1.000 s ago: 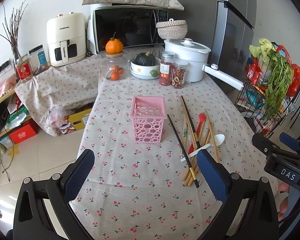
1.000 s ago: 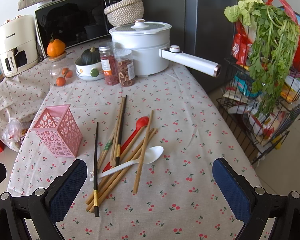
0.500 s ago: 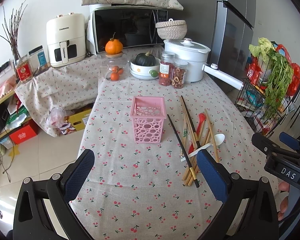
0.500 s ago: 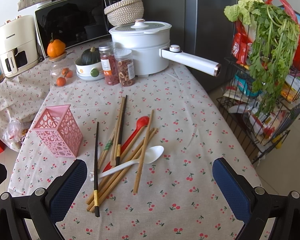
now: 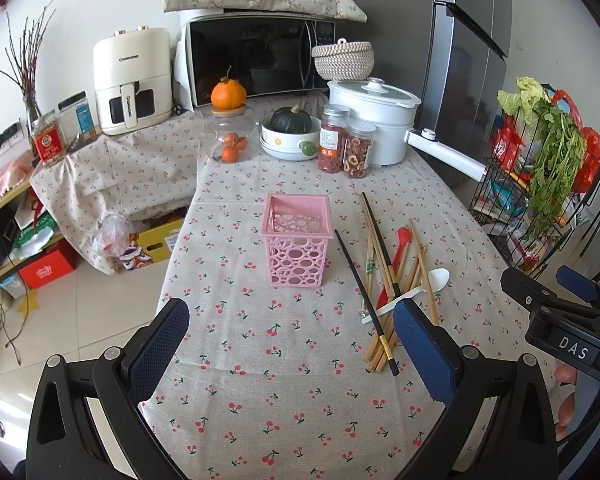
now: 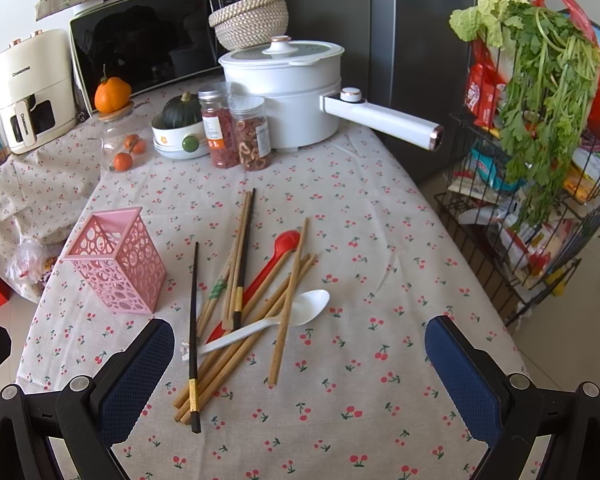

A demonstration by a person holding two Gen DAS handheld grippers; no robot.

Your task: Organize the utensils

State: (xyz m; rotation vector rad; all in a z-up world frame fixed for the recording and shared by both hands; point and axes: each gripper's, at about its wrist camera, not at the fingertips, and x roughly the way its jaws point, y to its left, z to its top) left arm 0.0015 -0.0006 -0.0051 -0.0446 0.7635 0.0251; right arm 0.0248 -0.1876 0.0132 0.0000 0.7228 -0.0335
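- Pink perforated plastic holder (image 5: 296, 240): upright, mid-worktop, empty.
- Heap of wooden chopsticks (image 6: 256, 300), red spoon (image 6: 276, 252), white spoon (image 6: 300, 310): beside holder, crossed.
- Left tongs (image 5: 292, 356), right tongs (image 6: 300, 376): spread, empty.
- Risk: lifting one piece drags overlapping neighbours; light holder may tip.

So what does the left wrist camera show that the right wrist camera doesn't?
Only the left wrist view shows the floor with a red box, a vase of bare twigs, and the right gripper itself from the side. Only the right wrist view shows the end of the pot handle. Both share the upright, empty pink basket, white spoon, red spoon, scattered chopsticks and microwave.
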